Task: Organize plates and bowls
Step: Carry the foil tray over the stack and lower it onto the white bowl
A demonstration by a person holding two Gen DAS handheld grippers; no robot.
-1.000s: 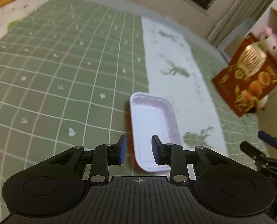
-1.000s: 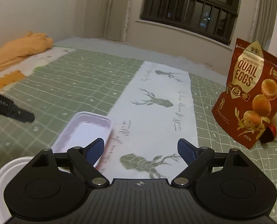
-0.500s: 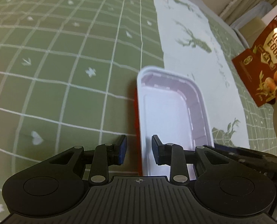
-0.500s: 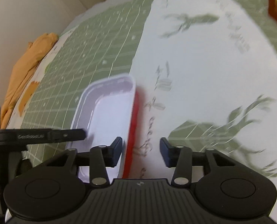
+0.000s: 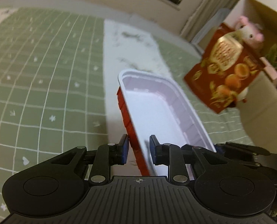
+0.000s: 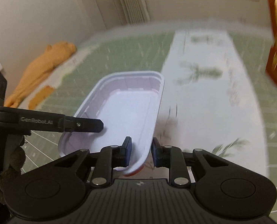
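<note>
A rectangular tray [image 5: 157,108], white inside and red outside, hangs slightly above the cloth with a shadow under it. My left gripper [image 5: 138,149] has the tray's left long wall between its pads, which touch it while the jaws are closing. My right gripper [image 6: 141,149] is shut on the right long wall of the tray [image 6: 127,108]. In the right wrist view a left finger [image 6: 90,125] reaches over the tray's left rim. The black right gripper body [image 5: 241,149] shows past the tray's near right corner.
A green checked cloth [image 5: 35,74] covers the surface, with a white deer-print runner [image 5: 131,43] down its middle. A red quail-egg bag [image 5: 226,74] stands at the right with a pink plush toy [image 5: 250,33] behind it. An orange cloth [image 6: 43,69] lies far left.
The right jaws went from wide apart to shut on the tray's right wall. The left jaws narrowed on the left wall. The tray came up off the cloth, and both views swung upward.
</note>
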